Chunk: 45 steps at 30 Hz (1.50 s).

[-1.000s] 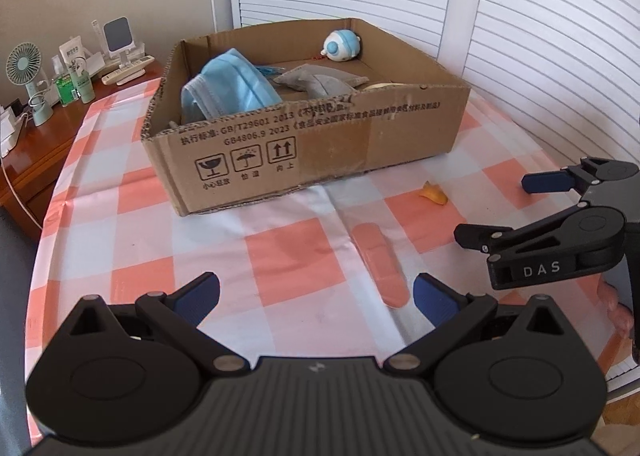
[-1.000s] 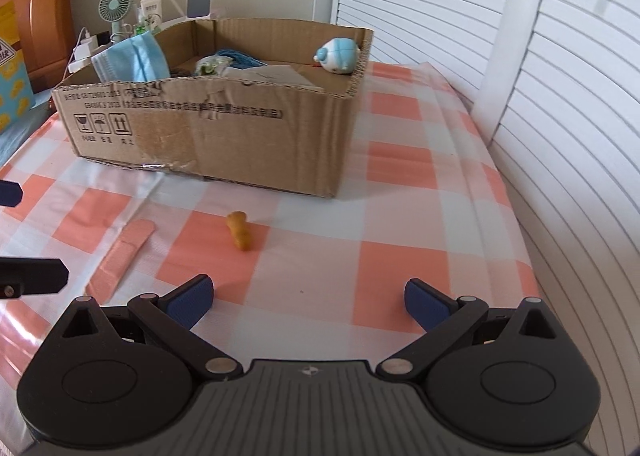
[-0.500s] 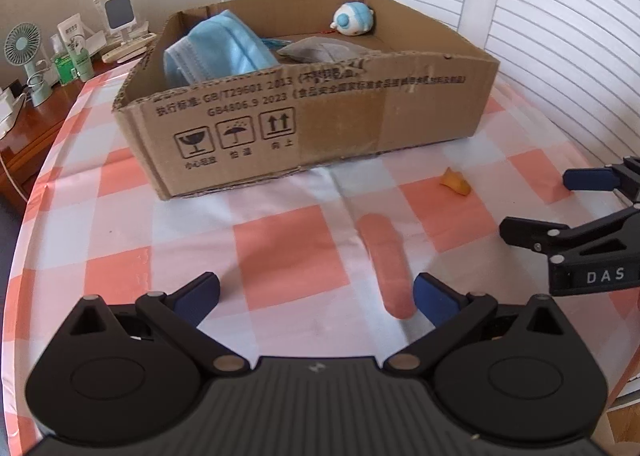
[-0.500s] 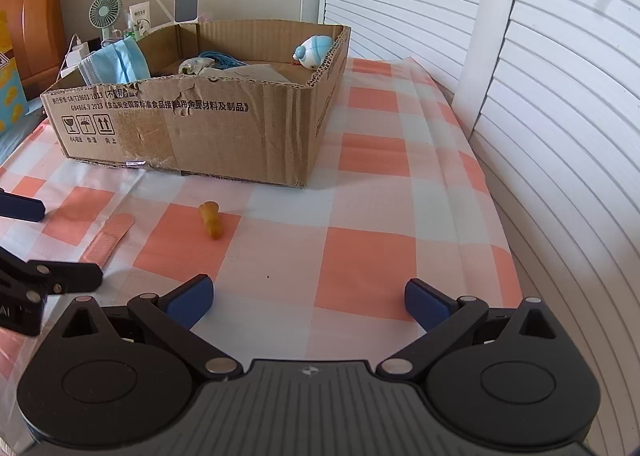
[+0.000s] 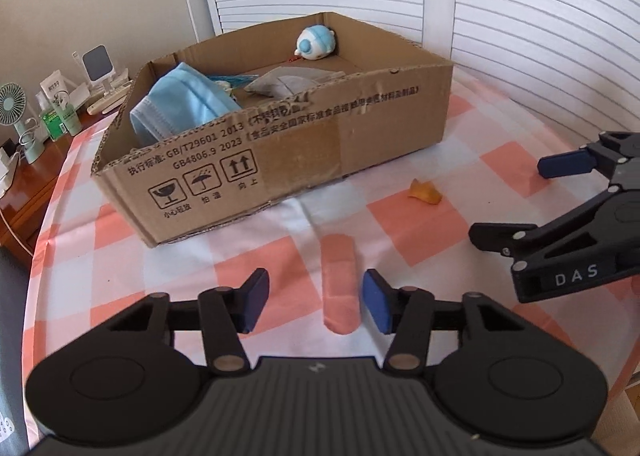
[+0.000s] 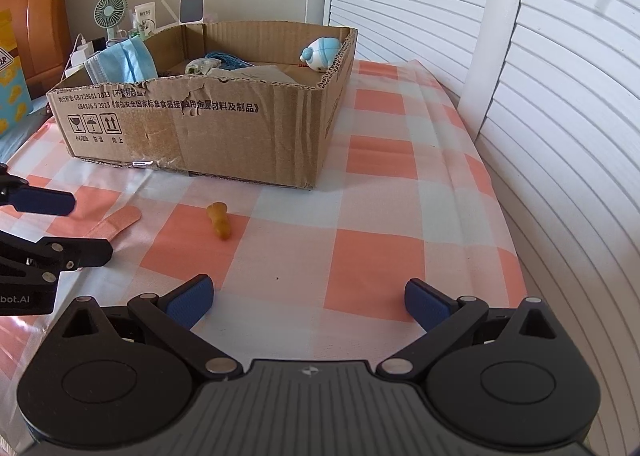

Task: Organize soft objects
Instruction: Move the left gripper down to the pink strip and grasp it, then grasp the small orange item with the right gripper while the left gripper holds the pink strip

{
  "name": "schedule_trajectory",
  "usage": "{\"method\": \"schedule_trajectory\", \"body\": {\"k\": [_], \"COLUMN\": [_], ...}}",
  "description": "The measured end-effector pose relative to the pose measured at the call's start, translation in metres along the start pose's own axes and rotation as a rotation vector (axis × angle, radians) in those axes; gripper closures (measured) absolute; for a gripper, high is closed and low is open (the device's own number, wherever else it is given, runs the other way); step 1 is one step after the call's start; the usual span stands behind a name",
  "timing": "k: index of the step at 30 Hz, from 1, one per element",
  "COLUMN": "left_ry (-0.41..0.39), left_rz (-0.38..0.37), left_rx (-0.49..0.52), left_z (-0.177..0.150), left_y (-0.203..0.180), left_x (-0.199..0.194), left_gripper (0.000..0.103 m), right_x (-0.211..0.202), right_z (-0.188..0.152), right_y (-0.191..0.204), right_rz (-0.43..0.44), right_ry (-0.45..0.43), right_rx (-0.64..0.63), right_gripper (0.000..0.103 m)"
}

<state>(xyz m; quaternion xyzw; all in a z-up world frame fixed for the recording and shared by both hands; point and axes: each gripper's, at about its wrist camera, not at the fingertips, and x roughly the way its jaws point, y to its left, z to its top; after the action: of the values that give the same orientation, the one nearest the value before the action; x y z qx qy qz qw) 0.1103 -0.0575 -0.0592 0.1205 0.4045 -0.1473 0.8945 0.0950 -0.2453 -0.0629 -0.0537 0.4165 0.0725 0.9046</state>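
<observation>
A pink adhesive bandage lies flat on the checked tablecloth. My left gripper is over its near end with its jaws closing. The strip sits between the blue pads, close to the right one, and neither pad presses on it. A small orange soft piece lies ahead of my right gripper, which is open and holds nothing. The cardboard box behind holds a blue face mask, a grey pouch and a blue-and-white plush toy.
White louvred shutters run along the right side and behind the box. A wooden side table at the far left carries a small fan, bottles and a phone stand. The table's edge curves round at the near left and right.
The left gripper's jaws have narrowed from wide open, and it has moved forward so that the bandage now lies between its pads. The right gripper stays wide open.
</observation>
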Motion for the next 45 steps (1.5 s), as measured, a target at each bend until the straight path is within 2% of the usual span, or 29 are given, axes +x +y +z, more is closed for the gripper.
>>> {"method": "schedule_trajectory", "body": {"k": [4,7,10,20,25,28,33,34,36,42,45], "left_ry": [0.0,0.003,0.005,0.004,0.009,0.012,0.012,0.011,0.011,0.006,0.006], "left_rz": [-0.035,-0.051,-0.056,-0.047,-0.033,-0.028,-0.029,-0.03,-0.032,-0.043,-0.044], "left_rx": [-0.023,-0.03,-0.037,-0.063,-0.083,-0.093,-0.107,-0.109,-0.11,-0.11,-0.109], "left_z": [0.001,0.002,0.002,0.002,0.001,0.0,0.0,0.0,0.0,0.001,0.001], "left_y": [-0.001,-0.002,-0.001,0.011,0.02,0.025,0.03,0.03,0.031,0.031,0.032], "left_x": [0.001,0.002,0.002,0.0,0.001,0.001,0.001,0.001,0.002,0.002,0.002], "left_gripper": [0.075,0.081,0.085,0.086,0.086,0.086,0.086,0.086,0.086,0.086,0.086], "right_x": [0.0,0.0,0.0,-0.002,0.001,0.005,0.01,0.011,0.013,0.014,0.013], "right_z": [0.0,0.001,0.001,0.003,0.009,0.013,0.02,0.021,0.023,0.026,0.026], "right_y": [0.001,0.002,0.003,0.012,0.02,0.024,0.032,0.034,0.036,0.039,0.038], "right_rz": [0.003,0.008,0.013,0.064,0.083,0.079,0.107,0.111,0.118,0.121,0.128], "right_ry": [-0.001,0.0,-0.001,-0.029,-0.044,-0.054,-0.071,-0.073,-0.08,-0.085,-0.086], "right_rx": [-0.004,-0.009,-0.014,-0.032,-0.056,-0.073,-0.098,-0.101,-0.107,-0.127,-0.12], "right_gripper": [0.0,0.0,0.0,0.003,0.015,0.028,0.054,0.057,0.074,0.091,0.091]}}
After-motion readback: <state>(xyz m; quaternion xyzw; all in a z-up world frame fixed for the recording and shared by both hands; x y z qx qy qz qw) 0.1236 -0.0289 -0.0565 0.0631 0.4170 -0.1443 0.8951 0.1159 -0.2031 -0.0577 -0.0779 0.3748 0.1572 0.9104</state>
